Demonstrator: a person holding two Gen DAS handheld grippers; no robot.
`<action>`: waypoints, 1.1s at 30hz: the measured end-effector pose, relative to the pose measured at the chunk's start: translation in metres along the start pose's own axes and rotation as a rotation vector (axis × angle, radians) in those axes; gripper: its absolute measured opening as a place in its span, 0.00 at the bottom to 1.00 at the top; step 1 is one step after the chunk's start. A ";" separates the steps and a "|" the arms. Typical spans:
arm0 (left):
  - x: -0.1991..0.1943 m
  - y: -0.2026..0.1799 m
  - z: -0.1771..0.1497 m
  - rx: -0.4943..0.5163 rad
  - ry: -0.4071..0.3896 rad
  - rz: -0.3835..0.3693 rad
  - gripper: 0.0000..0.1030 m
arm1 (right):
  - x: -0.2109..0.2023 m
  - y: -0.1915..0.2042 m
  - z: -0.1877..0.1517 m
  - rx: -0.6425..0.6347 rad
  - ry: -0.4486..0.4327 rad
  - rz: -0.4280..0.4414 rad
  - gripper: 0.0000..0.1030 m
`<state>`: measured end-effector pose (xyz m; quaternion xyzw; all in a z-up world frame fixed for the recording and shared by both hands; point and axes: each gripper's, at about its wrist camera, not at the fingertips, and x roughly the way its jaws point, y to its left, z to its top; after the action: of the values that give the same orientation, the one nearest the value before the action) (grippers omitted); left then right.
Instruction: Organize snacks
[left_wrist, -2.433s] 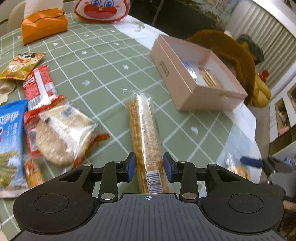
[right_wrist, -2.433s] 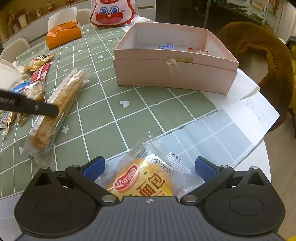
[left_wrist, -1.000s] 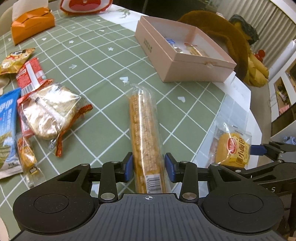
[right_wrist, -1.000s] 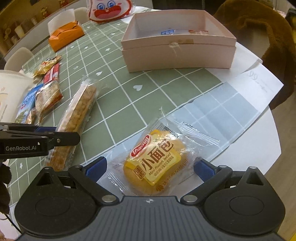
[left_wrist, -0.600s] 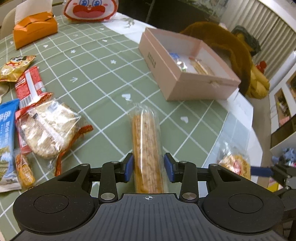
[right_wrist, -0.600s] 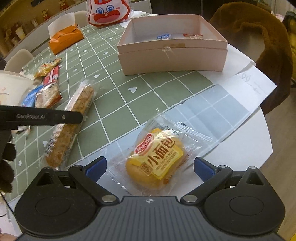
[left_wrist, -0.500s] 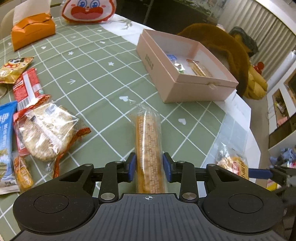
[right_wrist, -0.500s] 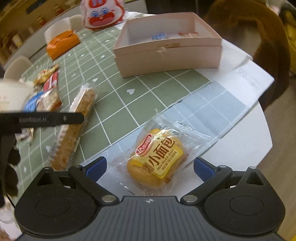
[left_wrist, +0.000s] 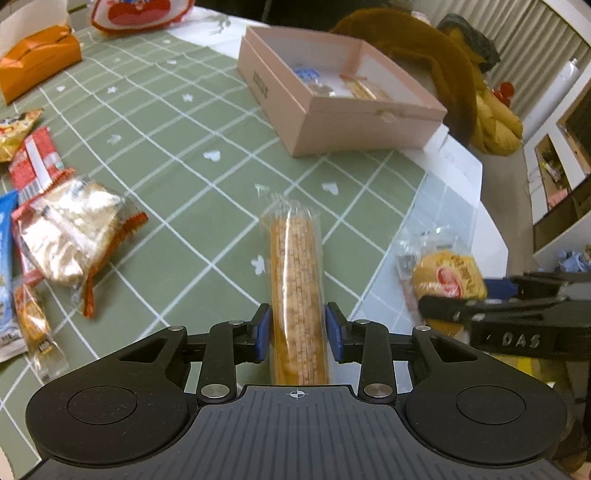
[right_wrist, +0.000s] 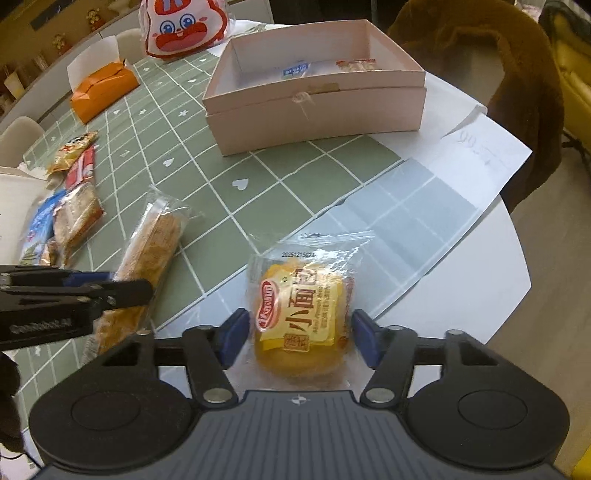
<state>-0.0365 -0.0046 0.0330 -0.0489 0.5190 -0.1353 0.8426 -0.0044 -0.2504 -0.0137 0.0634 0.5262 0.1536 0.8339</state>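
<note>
A long cracker stick in clear wrap (left_wrist: 293, 266) lies on the green checked tablecloth, and my left gripper (left_wrist: 297, 328) is shut on its near end, blue pads against both sides. A small yellow bread pack (right_wrist: 303, 306) sits at the table's white edge. The jaws of my right gripper (right_wrist: 297, 339) are closing on it, with the pads against the crumpled wrapper. The open pink box (right_wrist: 314, 110) stands farther back with a few small packets inside. In the left wrist view the bread pack (left_wrist: 447, 273) shows at the right, and the pink box (left_wrist: 332, 122) lies ahead.
Several loose snack packs (left_wrist: 62, 225) lie at the left of the table. An orange tissue box (right_wrist: 103, 88) and a cartoon bag (right_wrist: 181, 29) sit at the far side. A paper sheet (right_wrist: 480, 147) overhangs the round table edge beside a brown furry chair (right_wrist: 498, 74).
The right jaws have come in from wide apart onto the bread pack, squeezing its wrapper narrower. The left gripper keeps its hold on the cracker stick.
</note>
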 end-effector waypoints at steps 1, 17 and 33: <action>0.000 -0.001 -0.002 0.007 0.003 -0.003 0.35 | -0.002 -0.001 0.000 -0.004 -0.005 -0.002 0.52; -0.115 -0.026 0.113 0.054 -0.414 -0.155 0.32 | -0.130 -0.017 0.097 -0.058 -0.370 0.053 0.50; 0.027 0.013 0.226 -0.183 -0.286 -0.279 0.34 | -0.054 -0.039 0.241 0.007 -0.306 -0.033 0.50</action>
<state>0.1781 -0.0124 0.1100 -0.2153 0.3925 -0.1949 0.8727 0.1975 -0.2916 0.1276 0.0805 0.3944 0.1263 0.9066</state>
